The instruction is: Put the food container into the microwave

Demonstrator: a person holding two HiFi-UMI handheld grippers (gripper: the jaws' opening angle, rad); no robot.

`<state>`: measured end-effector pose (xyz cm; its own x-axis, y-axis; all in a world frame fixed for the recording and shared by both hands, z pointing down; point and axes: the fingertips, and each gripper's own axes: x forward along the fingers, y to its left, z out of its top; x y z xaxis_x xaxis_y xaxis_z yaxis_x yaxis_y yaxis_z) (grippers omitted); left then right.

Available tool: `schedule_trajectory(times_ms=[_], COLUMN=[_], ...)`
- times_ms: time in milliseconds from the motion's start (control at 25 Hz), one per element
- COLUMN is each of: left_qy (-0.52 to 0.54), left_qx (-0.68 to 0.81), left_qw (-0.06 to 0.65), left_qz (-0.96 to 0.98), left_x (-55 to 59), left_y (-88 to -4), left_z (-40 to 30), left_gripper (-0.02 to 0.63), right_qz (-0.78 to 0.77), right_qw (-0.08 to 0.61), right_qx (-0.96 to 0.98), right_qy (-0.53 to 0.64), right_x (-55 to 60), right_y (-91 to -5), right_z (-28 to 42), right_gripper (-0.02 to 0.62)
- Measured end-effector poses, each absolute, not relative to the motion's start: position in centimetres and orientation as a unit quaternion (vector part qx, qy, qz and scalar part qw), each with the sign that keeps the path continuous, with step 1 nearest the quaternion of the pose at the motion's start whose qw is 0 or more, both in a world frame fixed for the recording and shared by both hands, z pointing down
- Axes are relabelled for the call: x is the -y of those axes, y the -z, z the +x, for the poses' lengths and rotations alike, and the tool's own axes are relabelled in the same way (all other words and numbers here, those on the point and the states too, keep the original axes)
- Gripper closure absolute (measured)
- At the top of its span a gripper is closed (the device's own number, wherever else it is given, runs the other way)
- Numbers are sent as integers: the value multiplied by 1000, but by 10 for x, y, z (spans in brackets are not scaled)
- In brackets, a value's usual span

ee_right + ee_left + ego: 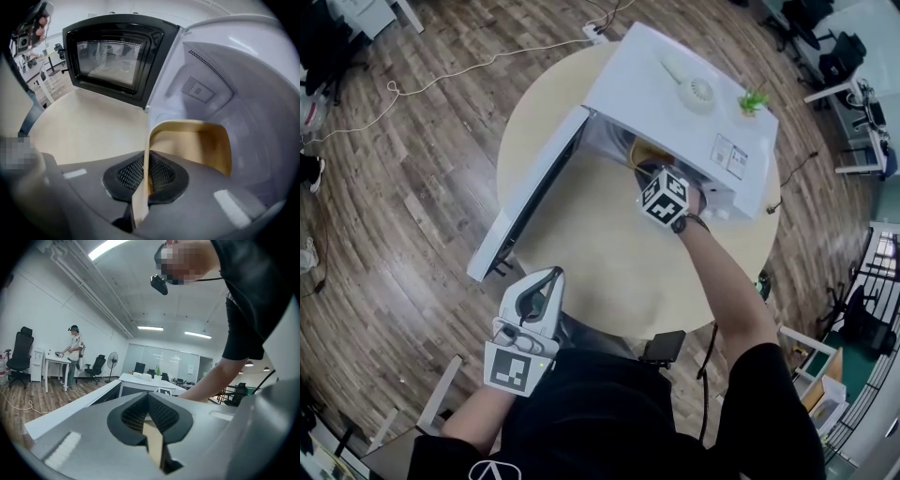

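Left gripper (pixel 546 279) hangs close to the person's body at the round table's (pixel 600 253) near edge, jaws closed on nothing. Farther off, the right gripper (pixel 146 164) is clenched on the wall of the tan food container (pixel 197 143), held inside the white microwave's (pixel 675 84) cavity, its door (pixel 530 192) open to the left.

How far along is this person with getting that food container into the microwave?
Done: the microwave has its door swung wide open. In hand: the right gripper is shut on the wall of the tan food container, holding it at the mouth of the cavity. Left to do: set it down inside, let go and pull out. The left gripper hangs near the person's body, empty.
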<state>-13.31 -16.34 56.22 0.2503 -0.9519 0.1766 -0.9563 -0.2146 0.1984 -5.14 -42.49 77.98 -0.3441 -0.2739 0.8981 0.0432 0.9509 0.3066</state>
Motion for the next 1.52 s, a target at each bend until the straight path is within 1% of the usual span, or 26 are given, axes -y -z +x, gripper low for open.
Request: schedule_trajectory(times_ms=[320, 520, 720, 920, 1160, 1320, 1400, 1520], left_qy=[-12, -7, -14, -17, -26, -43, -49, -39], left_qx=[617, 621, 620, 616, 607, 598, 593, 589], left_qw=[147, 148, 158, 162, 152, 148, 134, 116], left_qz=[773, 770, 768, 770, 780, 786, 793, 799], left_x=[156, 155, 149, 145, 147, 146, 151, 158], left_y=[-572, -577, -582, -584, -580, -568, -559, -541], left_z=[-135, -135, -133, -132, -129, -126, -125, -120], left_gripper=[606, 606, 606, 606, 606, 605, 606, 606], right_qz=[113, 146, 173, 211, 250, 241, 228, 195], right_qw=[567, 549, 537, 528, 493, 485, 486, 503], right_qx=[800, 800, 796, 793, 798, 809, 813, 816], right_qy=[159, 195, 218, 219, 240, 228, 224, 209], right_x=[454, 466, 471, 473, 463, 425, 405, 365], right_y=[-788, -785, -786, -781, -758, -750, -746, -746], right_z=[-58, -64, -62, -52, -41, -32, -27, -9], right_gripper=[581, 576, 469, 466, 466, 468, 468, 504])
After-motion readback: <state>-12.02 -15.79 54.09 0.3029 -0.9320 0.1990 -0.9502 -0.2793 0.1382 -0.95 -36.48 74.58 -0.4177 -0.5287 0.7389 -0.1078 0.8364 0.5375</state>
